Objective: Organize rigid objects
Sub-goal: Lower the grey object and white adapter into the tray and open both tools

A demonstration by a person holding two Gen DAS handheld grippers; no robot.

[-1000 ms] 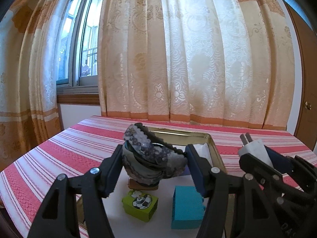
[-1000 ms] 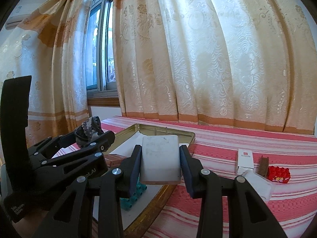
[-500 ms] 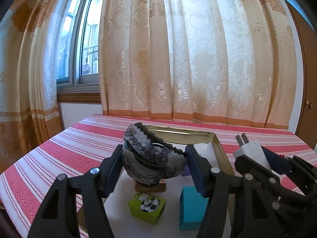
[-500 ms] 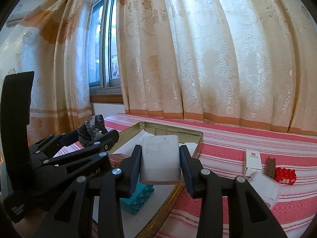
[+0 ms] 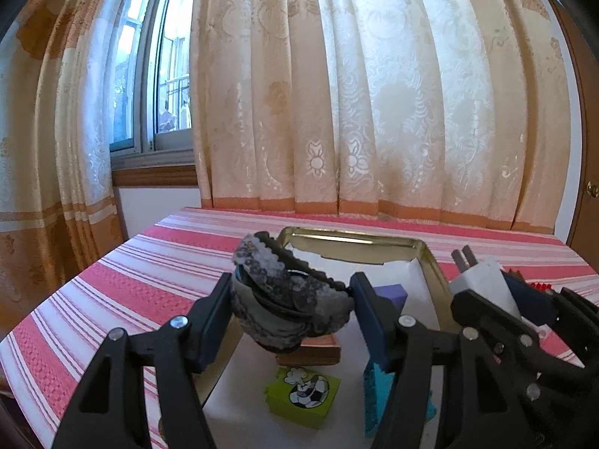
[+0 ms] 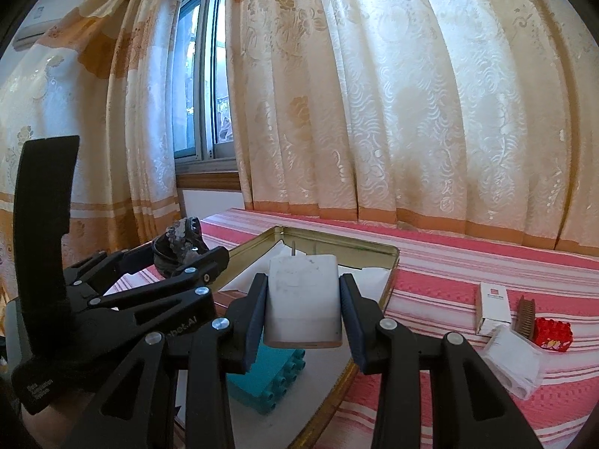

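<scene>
Left wrist view: the left gripper [image 5: 292,308] has its jaws clamped on a grey sequined hair clip [image 5: 284,299], held up in the air above the near end of the gold tin tray [image 5: 352,239]. Down inside the tray, right under the clip, there's a brown block [image 5: 310,351], then a lime-green block with a soccer ball print [image 5: 305,396] nearer the camera, a teal brick [image 5: 378,393] to its right and a purple block [image 5: 391,293] further in. The right gripper [image 5: 498,288] shows up over the tray's right rim, holding a white plug adapter [image 5: 483,280].

Right wrist view: the right gripper [image 6: 303,307] has its jaws squeezed narrow on the adapter [image 6: 303,299], hanging over the tray [image 6: 389,273]. Right of the tray on the striped tablecloth [image 6: 449,262] sit a small white box [image 6: 492,307], a brown comb [image 6: 526,314], a red brick [image 6: 554,333] and a white clip-like thing [image 6: 513,363].
</scene>
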